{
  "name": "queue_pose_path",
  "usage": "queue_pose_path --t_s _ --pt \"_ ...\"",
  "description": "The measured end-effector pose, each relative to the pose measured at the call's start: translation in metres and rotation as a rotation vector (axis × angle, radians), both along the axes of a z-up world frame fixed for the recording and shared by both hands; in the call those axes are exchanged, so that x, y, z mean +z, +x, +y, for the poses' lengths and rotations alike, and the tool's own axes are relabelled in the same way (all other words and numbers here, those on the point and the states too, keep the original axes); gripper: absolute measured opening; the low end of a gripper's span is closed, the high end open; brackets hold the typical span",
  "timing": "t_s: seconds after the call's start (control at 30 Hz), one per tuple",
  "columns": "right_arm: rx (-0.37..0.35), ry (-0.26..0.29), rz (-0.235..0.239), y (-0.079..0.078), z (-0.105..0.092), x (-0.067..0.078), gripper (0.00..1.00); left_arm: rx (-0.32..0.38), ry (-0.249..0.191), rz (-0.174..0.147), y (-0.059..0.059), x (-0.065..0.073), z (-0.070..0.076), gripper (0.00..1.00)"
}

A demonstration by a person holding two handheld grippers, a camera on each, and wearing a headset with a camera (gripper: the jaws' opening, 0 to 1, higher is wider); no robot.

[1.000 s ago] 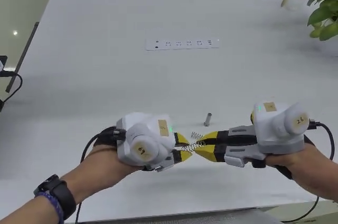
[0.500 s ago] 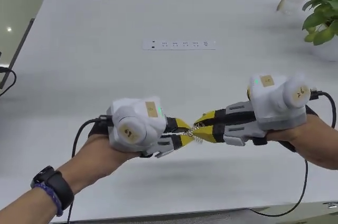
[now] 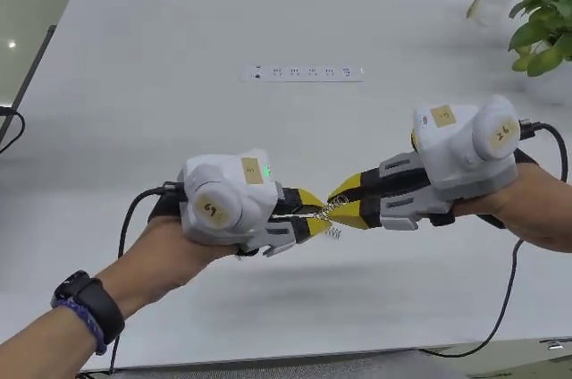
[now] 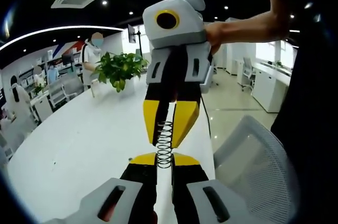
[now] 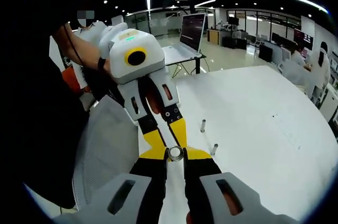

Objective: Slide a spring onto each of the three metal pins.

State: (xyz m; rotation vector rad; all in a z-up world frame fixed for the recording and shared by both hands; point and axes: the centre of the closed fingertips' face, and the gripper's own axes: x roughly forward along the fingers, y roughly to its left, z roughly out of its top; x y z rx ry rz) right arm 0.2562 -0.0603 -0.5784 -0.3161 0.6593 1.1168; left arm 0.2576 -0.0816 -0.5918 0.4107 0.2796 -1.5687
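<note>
Right gripper (image 5: 176, 158) is clenched on the spring (image 4: 165, 139), end-on between its tips. Left gripper (image 4: 164, 161), tip to tip ahead, is clenched at the spring's far end, on what I cannot tell. I'd line both up and push gently.

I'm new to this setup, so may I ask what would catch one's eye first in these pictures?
The left gripper and right gripper meet tip to tip over the near part of the white table, with a small spring spanning their yellow jaws. On the table beyond them stand two metal pins, seen in the right gripper view.
</note>
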Motion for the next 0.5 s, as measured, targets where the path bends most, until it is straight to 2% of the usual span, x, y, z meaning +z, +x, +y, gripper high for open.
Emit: queue_pose_path --t_s 0.17,0.5 --pt "0.091 -0.067 -0.017 -0.0025 -0.0013 0.0044 0.12 -0.003 -0.023 0.006 0.0003 0.0072 -0.0042 0.01" --pt "0.233 -0.157 -0.031 -0.0073 0.0016 0.006 0.11 -0.024 -0.024 0.004 -0.003 0.0106 -0.0053 0.01"
